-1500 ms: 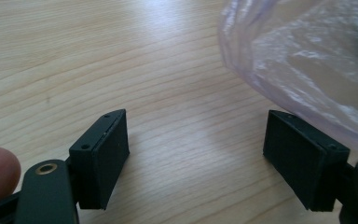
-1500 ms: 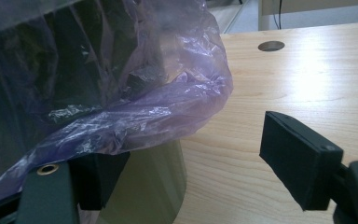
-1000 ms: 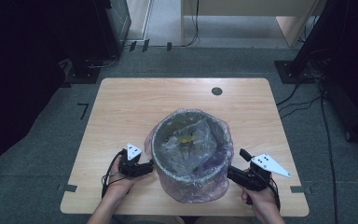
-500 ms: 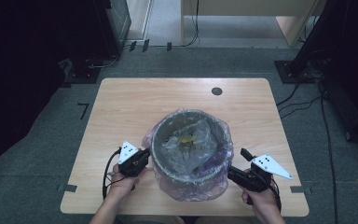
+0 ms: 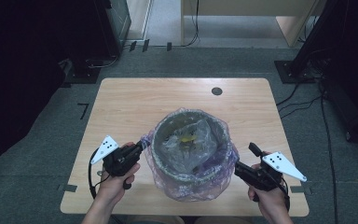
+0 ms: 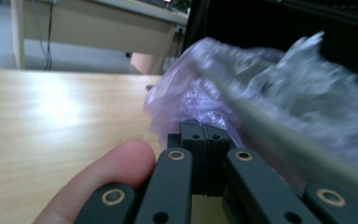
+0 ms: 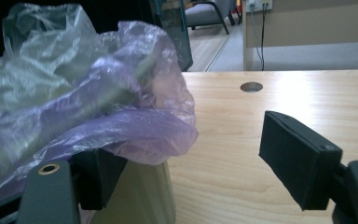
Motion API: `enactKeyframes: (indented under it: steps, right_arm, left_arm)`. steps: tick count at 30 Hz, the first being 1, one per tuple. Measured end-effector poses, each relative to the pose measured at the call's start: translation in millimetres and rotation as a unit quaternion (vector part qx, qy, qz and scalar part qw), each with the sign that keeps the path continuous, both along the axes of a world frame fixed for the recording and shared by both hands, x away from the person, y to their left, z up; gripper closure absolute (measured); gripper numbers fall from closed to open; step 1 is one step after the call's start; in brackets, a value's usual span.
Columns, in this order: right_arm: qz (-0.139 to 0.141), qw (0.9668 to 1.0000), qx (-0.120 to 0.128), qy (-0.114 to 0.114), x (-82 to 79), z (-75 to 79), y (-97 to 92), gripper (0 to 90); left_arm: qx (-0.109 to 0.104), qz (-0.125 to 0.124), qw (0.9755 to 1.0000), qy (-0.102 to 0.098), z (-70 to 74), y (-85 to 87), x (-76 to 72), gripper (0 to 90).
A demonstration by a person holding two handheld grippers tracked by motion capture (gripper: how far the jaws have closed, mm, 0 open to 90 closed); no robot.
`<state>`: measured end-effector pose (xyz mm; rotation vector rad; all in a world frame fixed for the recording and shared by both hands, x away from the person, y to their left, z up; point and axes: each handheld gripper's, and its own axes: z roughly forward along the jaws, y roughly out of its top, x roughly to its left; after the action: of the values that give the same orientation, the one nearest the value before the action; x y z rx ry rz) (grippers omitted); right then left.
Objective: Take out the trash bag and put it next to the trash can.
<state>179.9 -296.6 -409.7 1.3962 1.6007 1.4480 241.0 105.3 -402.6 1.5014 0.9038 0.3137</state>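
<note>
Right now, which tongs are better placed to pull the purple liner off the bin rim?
Left, probably. The left tongs are shut at the purple liner; whether they pinch it is unclear. The right tongs are open beside it.

Claw [image 6: 205,140] pressed closed, tips at the purple bag [image 6: 191,93] just ahead; fingertip [image 6: 107,172] alongside; wooden counter [image 6: 51,116] beyond.

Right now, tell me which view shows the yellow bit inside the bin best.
The high view: it looks down into the bin, so the yellow bit lies open on the liner inside. The left gripper view gives a blurred rim and liner from the side; the right gripper view gives the overhanging liner and the bin's wall.
</note>
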Motion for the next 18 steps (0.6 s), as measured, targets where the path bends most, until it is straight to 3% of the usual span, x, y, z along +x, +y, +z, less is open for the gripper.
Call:
enactKeyframes:
  steps: [7, 18]
  right_arm:
    - [-0.007, 0.9999, 0.007, -0.012, 0.9, 14.6, -4.0, 23.9]
    - [0.027, 0.9993, 0.002, -0.028, 6.0, 28.5, 17.4, 23.7]
  left_arm:
    - [-0.014, -0.004, 0.9998, -0.014, 21.6, -4.9, -3.0, 90.0]
    - [-0.020, -0.017, 0.9996, -0.012, 36.4, -32.3, 0.8, 90.0]
